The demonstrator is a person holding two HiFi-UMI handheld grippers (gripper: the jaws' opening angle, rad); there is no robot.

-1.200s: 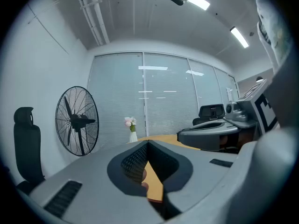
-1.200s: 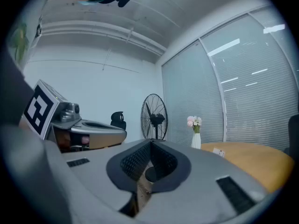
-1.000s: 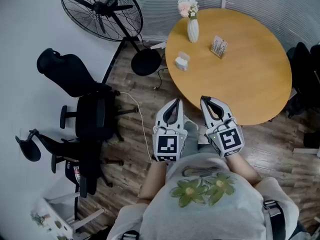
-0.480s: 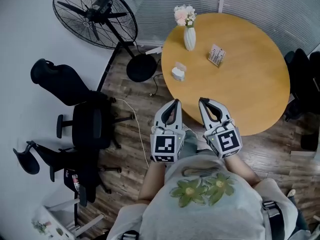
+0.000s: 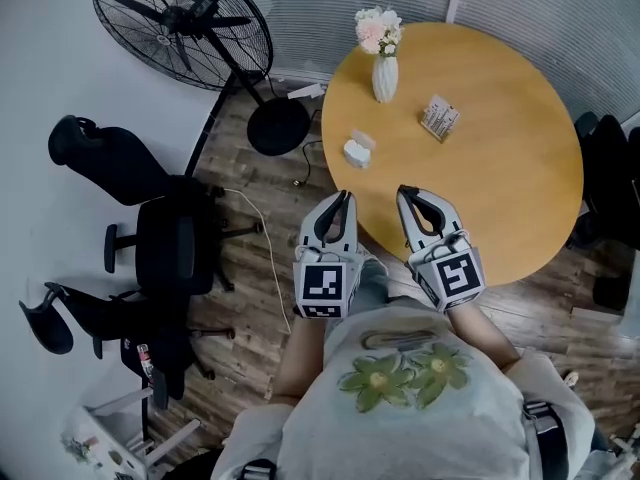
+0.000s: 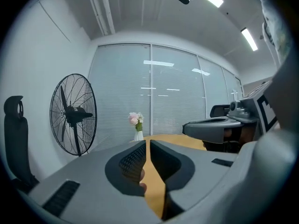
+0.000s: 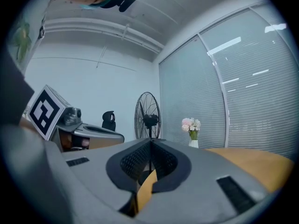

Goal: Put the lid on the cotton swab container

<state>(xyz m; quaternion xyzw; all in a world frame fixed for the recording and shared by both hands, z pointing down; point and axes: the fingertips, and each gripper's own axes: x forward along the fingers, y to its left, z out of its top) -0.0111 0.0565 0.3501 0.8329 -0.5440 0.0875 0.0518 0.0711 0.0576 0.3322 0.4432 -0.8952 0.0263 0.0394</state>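
Head view shows the cotton swab container [image 5: 357,150] standing on the round wooden table [image 5: 500,178], close to the table's left edge. It is a small, pale, boxy thing, whitish on its near side with a clearer, glassy part on its far side. It is too small here to tell whether that clearer part is a lid resting on it or lying beside it. A white vase [image 5: 385,76] of pink flowers [image 5: 378,30] stands farther away on the same side. A small printed box [image 5: 438,118] sits to the container's right, well apart from it.

Both grippers hang at the near edge of the table, side by side and pointing toward the far side, well short of the container. The left gripper [image 5: 344,197] is just starting to part its jaws: its own view shows only a thin slit between the tips, and nothing sits between them. The right gripper [image 5: 405,192] has its jaws together and is likewise empty.

Left of the table, a large black floor fan [image 5: 180,23] stands on the wooden floor. Black office chairs [image 5: 165,248] stand nearer, against the white wall.
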